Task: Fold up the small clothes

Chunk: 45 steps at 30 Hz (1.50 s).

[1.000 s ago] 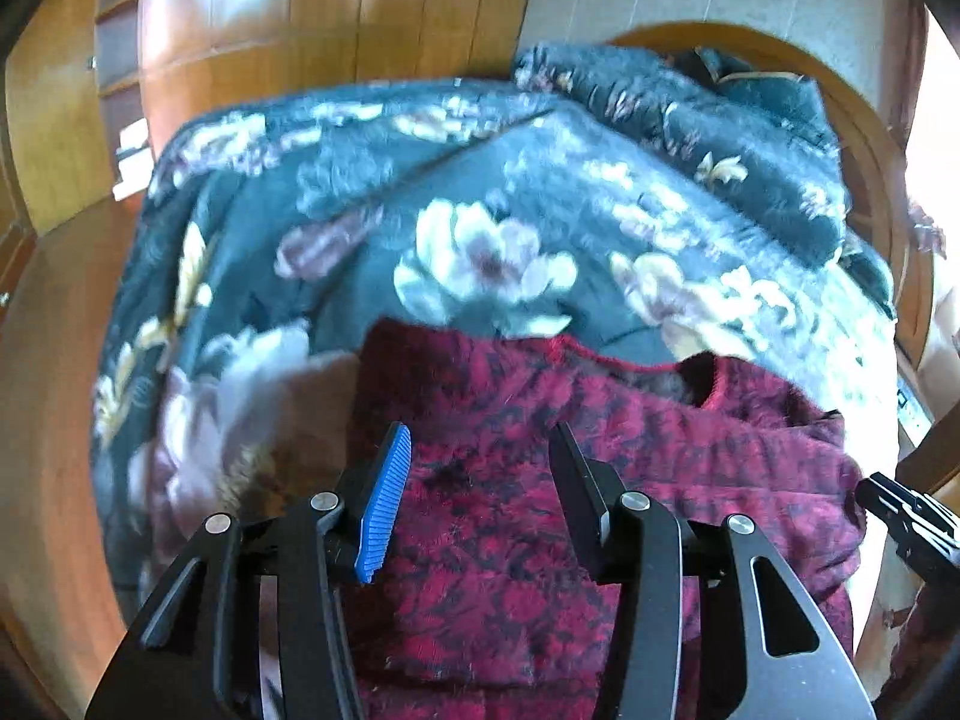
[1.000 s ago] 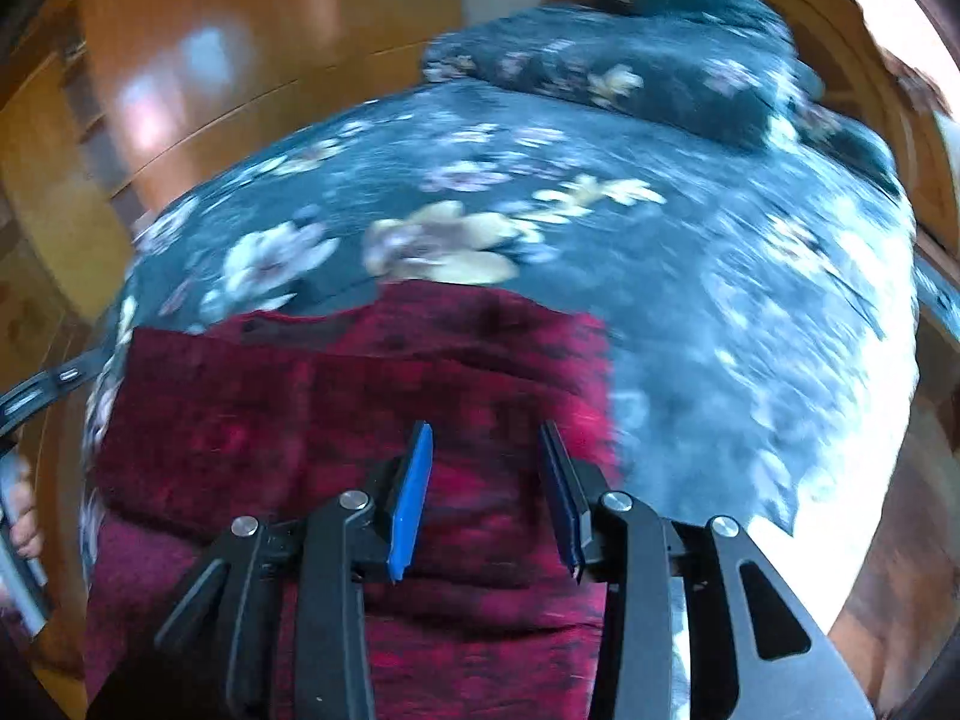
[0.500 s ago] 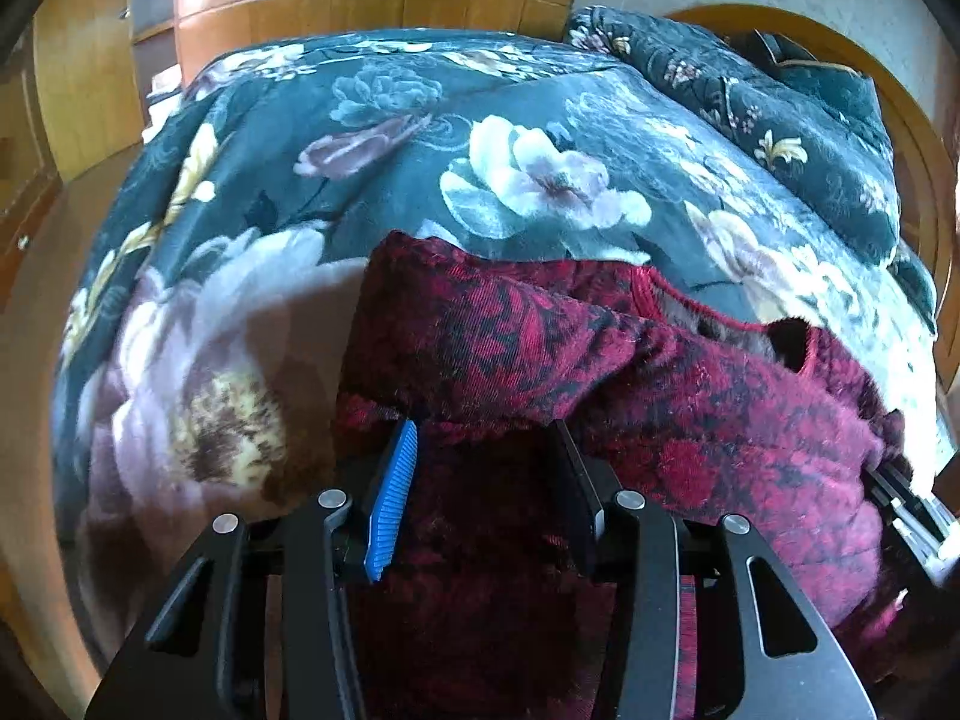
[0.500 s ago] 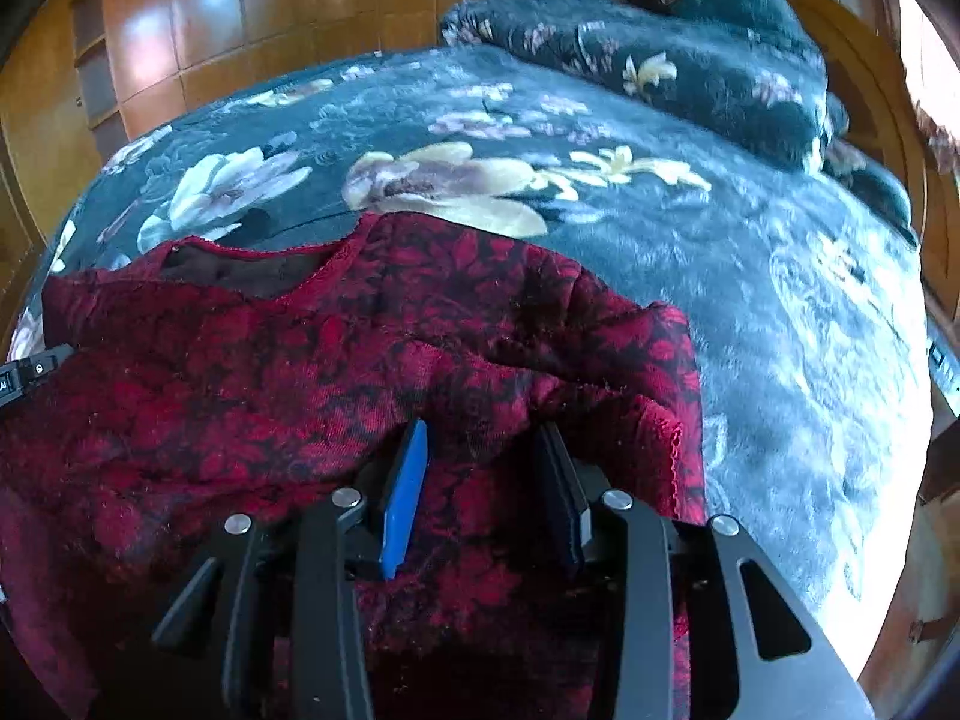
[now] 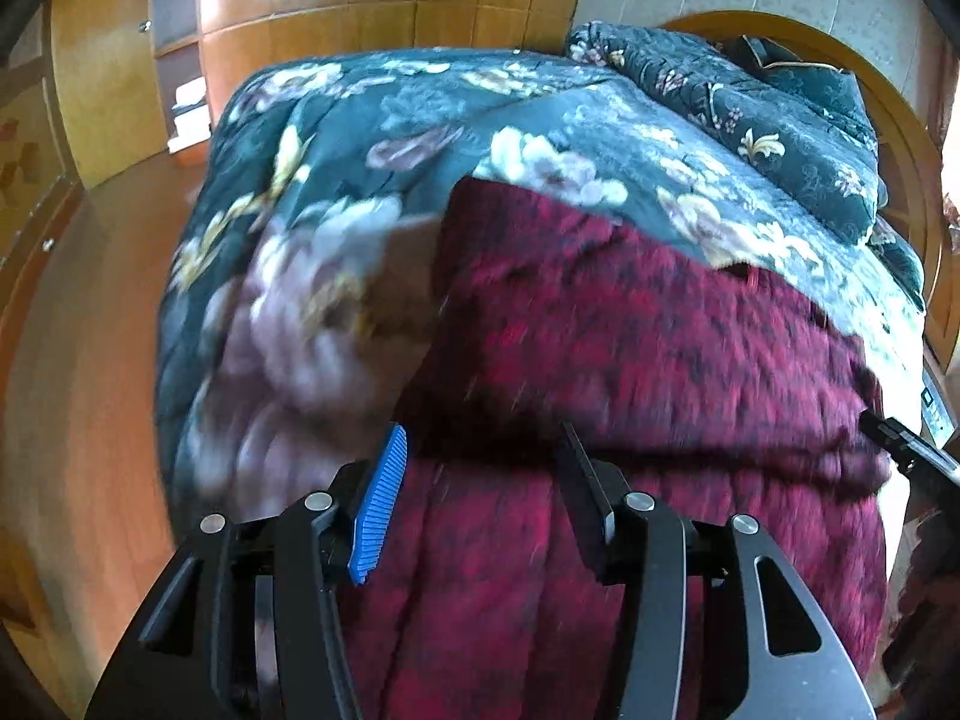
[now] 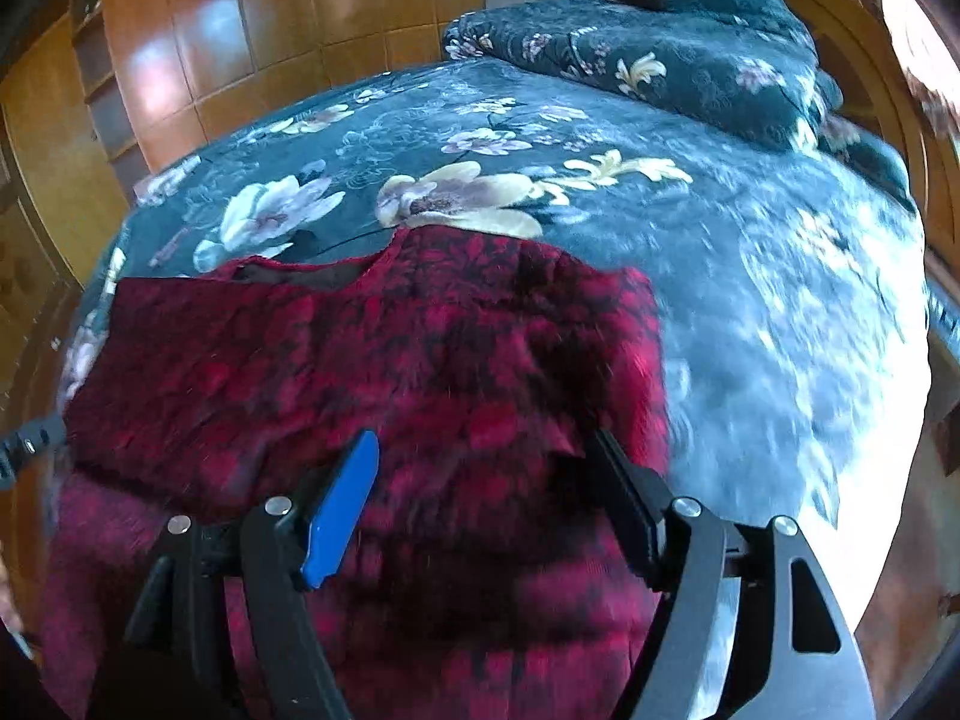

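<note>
Fingers first: right gripper has just been opening, jaws now spread wide, blue pad at lower left of the right wrist frame, black finger at lower right; the red patterned garment lies under and between them, but the pads press on nothing, so it is released. Half a second ago the same jaws were pinched narrow on a raised fold of that cloth; the fold now lies flat. Left gripper stands roughly half open, having opened slightly; blue pad at lower centre-left of the left wrist frame, black finger to its right. Garment fills the gap and runs under both fingers, but the frame is motion-blurred, so I can't tell whether the pads bite on cloth. Versus the earlier left view: cloth bunched up around the fingertips then, now it spreads flatter across the lower right of frame with a fold edge crossing just above the tips. Garment sits on the dark floral bedspread, at the near edge, neckline toward the middle of the bed. Tip of the other gripper shows at the right edge of the left view and the left edge of the right view, both at the garment's sides. Folded floral quilt at upper right, wooden wardrobe at upper left.
</note>
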Tool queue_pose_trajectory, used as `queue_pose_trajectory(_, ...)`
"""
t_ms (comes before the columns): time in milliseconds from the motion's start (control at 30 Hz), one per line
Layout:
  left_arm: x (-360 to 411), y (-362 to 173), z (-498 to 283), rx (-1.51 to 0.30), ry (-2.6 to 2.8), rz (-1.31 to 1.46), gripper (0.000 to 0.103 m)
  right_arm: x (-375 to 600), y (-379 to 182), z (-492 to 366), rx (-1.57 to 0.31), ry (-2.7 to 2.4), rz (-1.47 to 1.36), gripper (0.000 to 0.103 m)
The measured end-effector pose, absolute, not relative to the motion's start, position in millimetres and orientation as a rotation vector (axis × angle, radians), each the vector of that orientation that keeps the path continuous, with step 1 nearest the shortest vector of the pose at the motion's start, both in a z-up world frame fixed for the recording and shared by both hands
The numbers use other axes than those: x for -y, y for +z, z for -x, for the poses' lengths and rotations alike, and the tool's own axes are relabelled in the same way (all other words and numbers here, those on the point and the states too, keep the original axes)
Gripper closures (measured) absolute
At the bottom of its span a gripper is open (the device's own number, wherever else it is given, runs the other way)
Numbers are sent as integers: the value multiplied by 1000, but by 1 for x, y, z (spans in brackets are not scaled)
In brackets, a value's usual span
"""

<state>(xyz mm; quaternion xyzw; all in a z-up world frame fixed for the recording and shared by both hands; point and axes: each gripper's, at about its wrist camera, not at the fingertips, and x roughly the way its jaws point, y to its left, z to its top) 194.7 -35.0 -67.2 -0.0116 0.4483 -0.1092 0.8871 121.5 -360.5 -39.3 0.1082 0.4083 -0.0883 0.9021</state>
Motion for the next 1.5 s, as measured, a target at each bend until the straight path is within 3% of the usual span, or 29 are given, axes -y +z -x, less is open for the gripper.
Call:
queue_pose_trajectory(333,-13,-94,-120,-1007,-178,51,53,352,-49,-75,-955,-84,-275,35)
queue_pose_trajectory(467,-22,-93,-98,-1003,-164,46,53,381,-82,-93,-1028,-199,-369,56)
queue_pose_trajectory(533,-26,-93,-91,-1009,-171,61,53,388,-85,-94,-1024,-208,-422,57)
queue_pose_trajectory(600,-31,-90,-83,-1011,-186,72,51,379,-78,-93,-1026,-218,-373,55)
queue_pose_trajectory(633,-32,-88,-79,-1003,-190,70,39,376,-75,-91,-1026,-214,-357,54)
queue_pose_trajectory(700,-38,-82,-67,-971,-192,70,31,371,-67,-80,-1017,-194,-345,43)
queue_pose_trajectory(800,-43,-80,-57,-966,-214,77,31,367,-56,-56,-997,-155,-354,33)
queue_pose_trajectory(1400,-82,-115,15,-1096,-374,198,31,331,-100,114,-1204,155,-520,32)
queue_pose_trajectory(1500,-84,-122,28,-1130,-416,224,37,320,-108,127,-1250,208,-517,32)
